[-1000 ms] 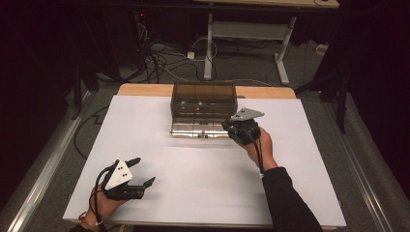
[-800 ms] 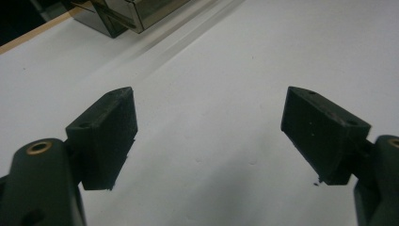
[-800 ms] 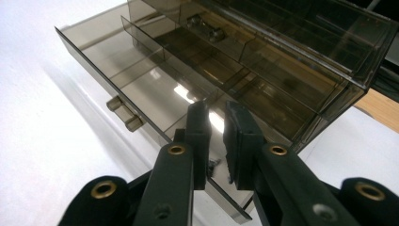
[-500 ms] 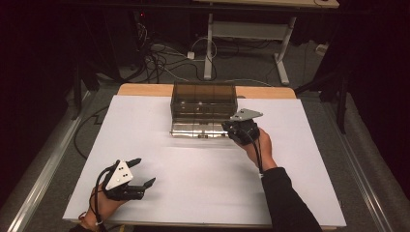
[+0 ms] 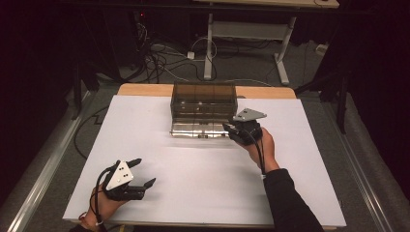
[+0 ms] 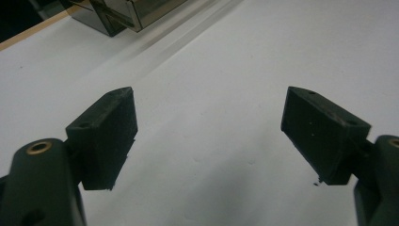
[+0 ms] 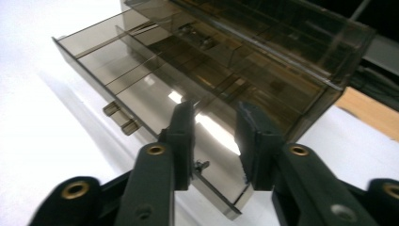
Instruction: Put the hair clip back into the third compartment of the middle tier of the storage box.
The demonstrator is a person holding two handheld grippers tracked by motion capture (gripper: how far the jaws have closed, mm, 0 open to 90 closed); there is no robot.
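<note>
Nearest, your left gripper (image 5: 138, 180) rests on table (image 5: 203, 193) near front left, jaws spread, empty. Farther, right gripper (image 7: 214, 141) at right end of drawer (image 7: 141, 89), jaws narrowly apart, straddling front wall; grip uncertain. Drawer pulled out of cabinet (image 5: 203, 99) at far centre, long axis left-right, opening toward you. Likely mid-slide; next, keep travel straight.

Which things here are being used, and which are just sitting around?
In use:
- smoky plastic drawer box
- its pulled-out bottom drawer
- right hand-held gripper, jaws at the drawer's front

Just there:
- left hand-held gripper, open over the white table
- floor cables
</note>
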